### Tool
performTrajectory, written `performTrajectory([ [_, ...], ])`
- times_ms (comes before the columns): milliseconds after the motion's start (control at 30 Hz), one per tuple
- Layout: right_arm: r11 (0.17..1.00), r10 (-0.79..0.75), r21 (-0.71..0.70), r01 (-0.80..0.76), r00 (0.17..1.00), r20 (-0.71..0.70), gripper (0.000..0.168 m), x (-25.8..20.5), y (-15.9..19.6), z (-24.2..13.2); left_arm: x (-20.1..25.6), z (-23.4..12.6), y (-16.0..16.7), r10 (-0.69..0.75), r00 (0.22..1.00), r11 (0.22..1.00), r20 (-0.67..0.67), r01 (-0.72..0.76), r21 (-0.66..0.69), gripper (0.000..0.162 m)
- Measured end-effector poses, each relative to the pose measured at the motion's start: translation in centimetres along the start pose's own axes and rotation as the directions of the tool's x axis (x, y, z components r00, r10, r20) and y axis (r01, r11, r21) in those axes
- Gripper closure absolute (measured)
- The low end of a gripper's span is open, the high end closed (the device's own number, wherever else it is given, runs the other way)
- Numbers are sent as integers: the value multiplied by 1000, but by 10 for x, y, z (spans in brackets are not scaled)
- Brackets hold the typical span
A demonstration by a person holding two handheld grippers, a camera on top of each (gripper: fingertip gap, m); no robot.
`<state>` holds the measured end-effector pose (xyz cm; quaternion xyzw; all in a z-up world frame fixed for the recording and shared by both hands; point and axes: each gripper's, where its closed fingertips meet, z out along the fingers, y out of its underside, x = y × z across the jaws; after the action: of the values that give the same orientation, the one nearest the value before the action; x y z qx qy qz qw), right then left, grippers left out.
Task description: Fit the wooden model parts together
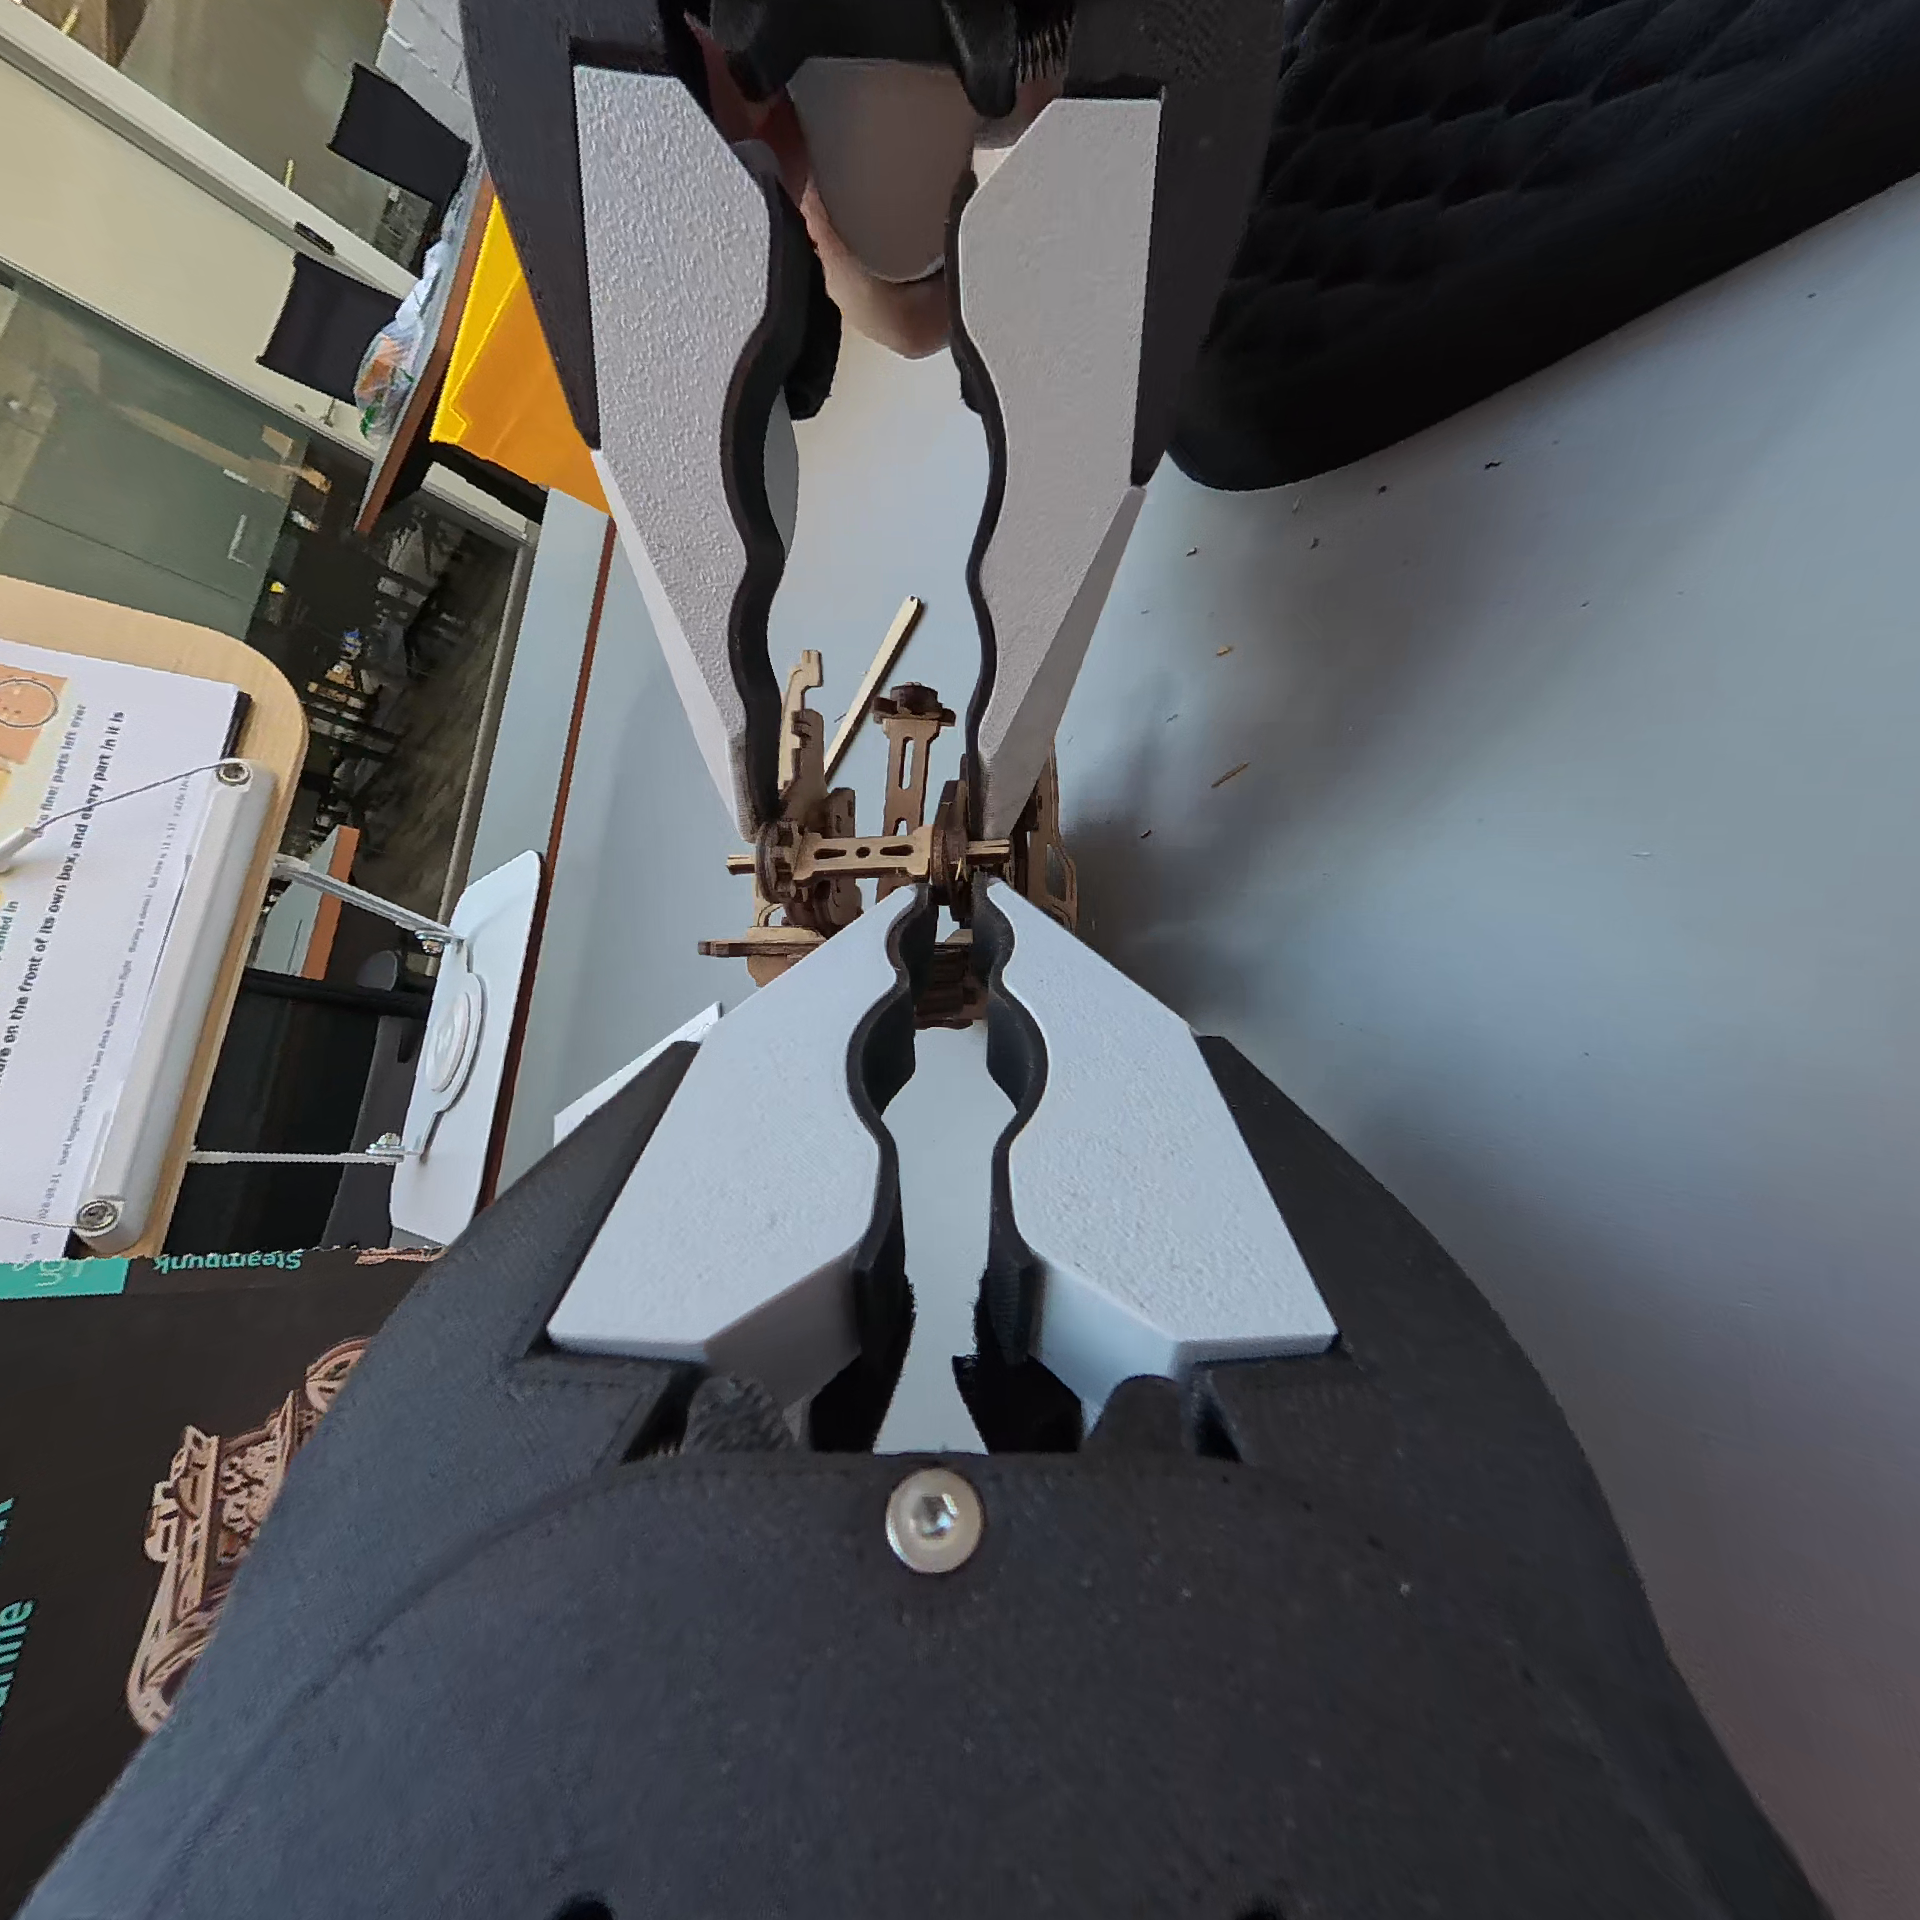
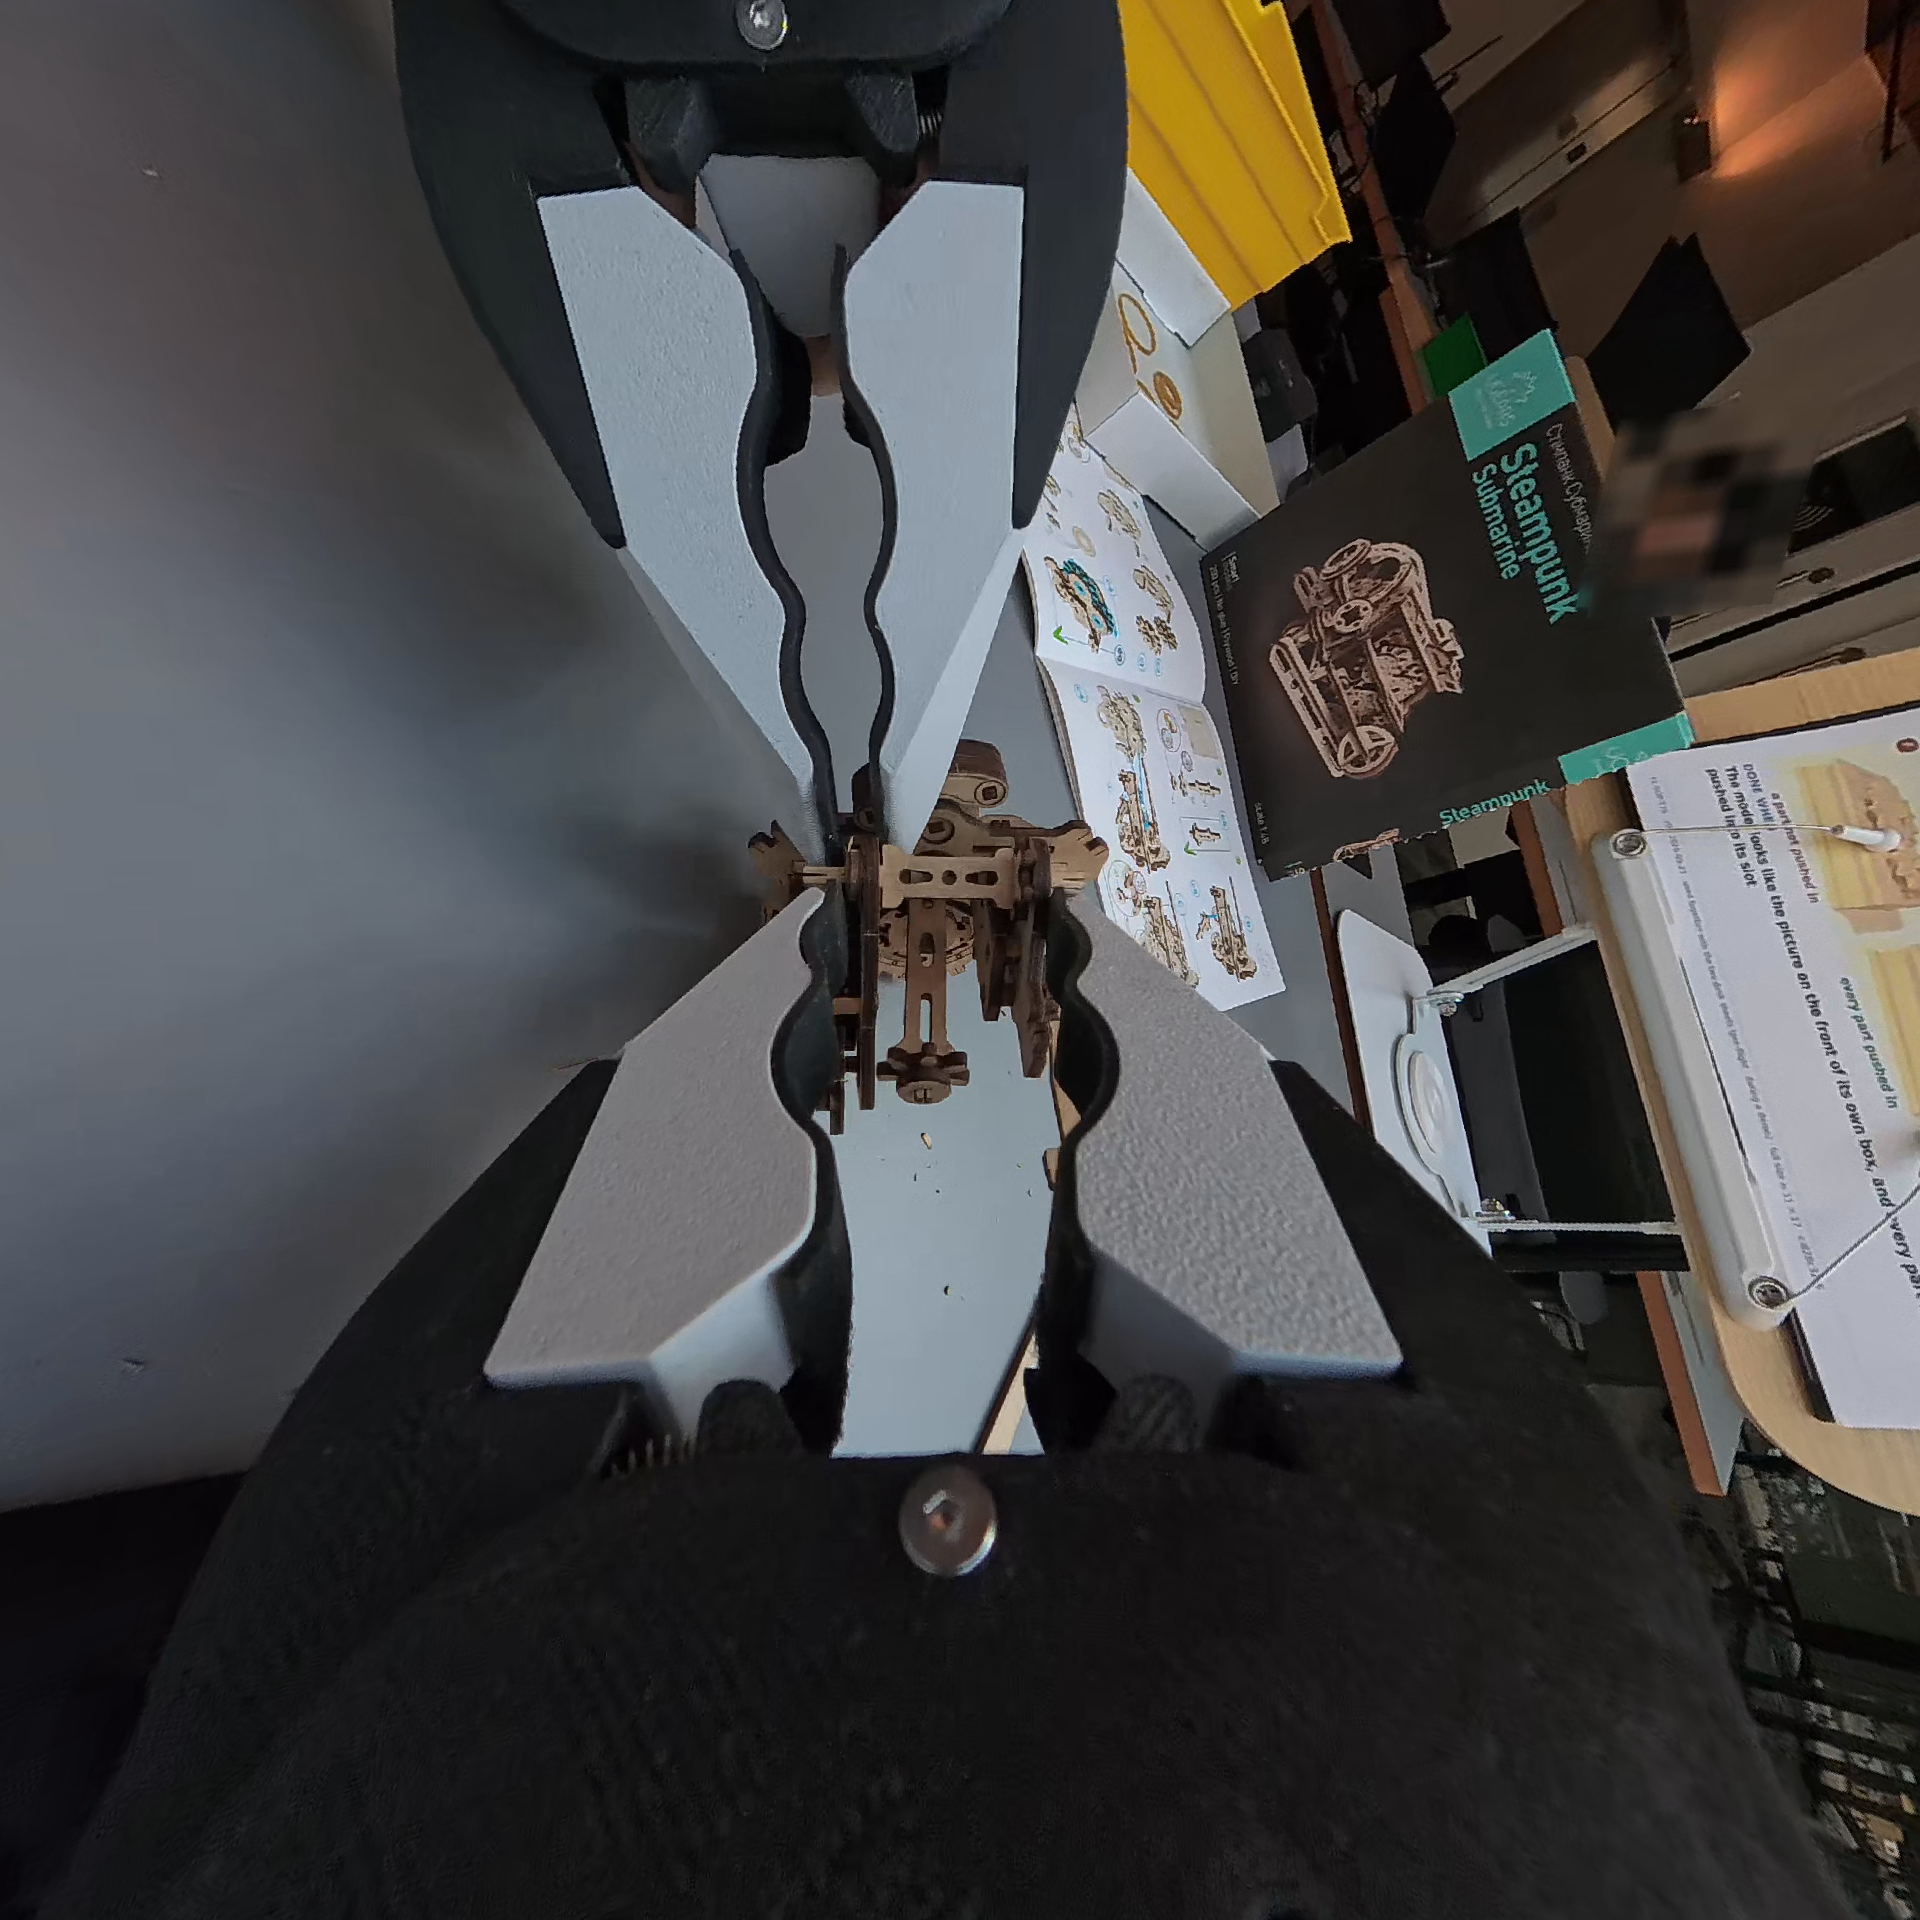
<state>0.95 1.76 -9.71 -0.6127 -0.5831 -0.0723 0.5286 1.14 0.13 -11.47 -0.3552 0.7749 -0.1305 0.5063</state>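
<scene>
A small brown wooden model (image 2: pixel 945 873) with gears and a cross axle is held above the grey table (image 2: pixel 935 1247) between both grippers, which face each other. My right gripper (image 2: pixel 940 925) is shut across the model's width, one finger on each side. It comes in from the top in the left wrist view (image 1: pixel 873 821). My left gripper (image 1: pixel 951 899) is nearly closed, pinching a thin wooden plate (image 1: pixel 948 847) at one end of the model (image 1: pixel 831 862). It comes in from the top in the right wrist view (image 2: pixel 854 821).
A thin wooden stick (image 1: pixel 883 675) lies on the table behind the model. A dark kit box (image 2: pixel 1434 623), an open instruction booklet (image 2: pixel 1143 727), a white block (image 2: pixel 1164 395), a yellow bin (image 2: pixel 1226 125) and a clipboard sheet (image 2: pixel 1787 1039) stand to one side. A black cushion (image 1: pixel 1558 208) lies opposite. My two grippers' fingertips are within a few centimetres of each other.
</scene>
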Motion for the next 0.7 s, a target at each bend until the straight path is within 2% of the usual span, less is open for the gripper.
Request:
performTrajectory([
  [267, 1000, -8, 25, 7, 1000, 25, 132, -2, -2, -2, 3, -2, -4, -53, 998, 998, -45, 54, 16, 159],
  [700, 1000, -31, -5, 31, 999, 11, 131, -4, -3, 0, 4, -5, -3, -50, 997, 998, -65, 52, 30, 159],
])
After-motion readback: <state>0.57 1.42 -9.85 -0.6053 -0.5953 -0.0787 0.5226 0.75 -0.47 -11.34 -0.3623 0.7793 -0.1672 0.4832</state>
